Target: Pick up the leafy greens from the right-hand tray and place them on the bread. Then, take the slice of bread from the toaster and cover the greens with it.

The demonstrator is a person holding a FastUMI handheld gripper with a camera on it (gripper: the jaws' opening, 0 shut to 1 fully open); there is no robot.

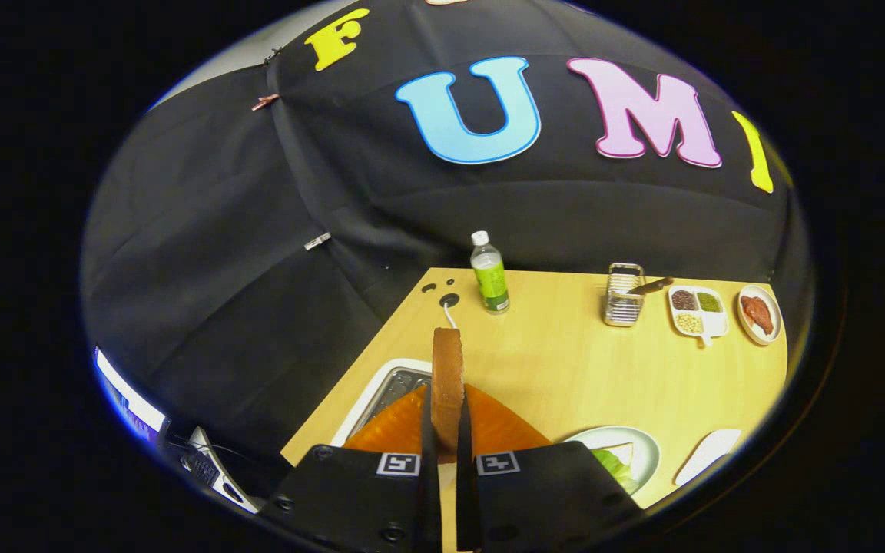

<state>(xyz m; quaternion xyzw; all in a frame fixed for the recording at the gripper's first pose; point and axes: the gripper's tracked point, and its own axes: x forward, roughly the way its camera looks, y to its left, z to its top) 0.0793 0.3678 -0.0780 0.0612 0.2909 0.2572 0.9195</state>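
Jaws (447, 430) clamp bread slice (447, 376) upright, raised over toaster (412, 426).

Even bright light; sharp; fisheye-bent edges

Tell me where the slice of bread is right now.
In the gripper view, the slice of bread stands on edge, clamped in the gripper, above the toaster, with the plate of greens to its right.
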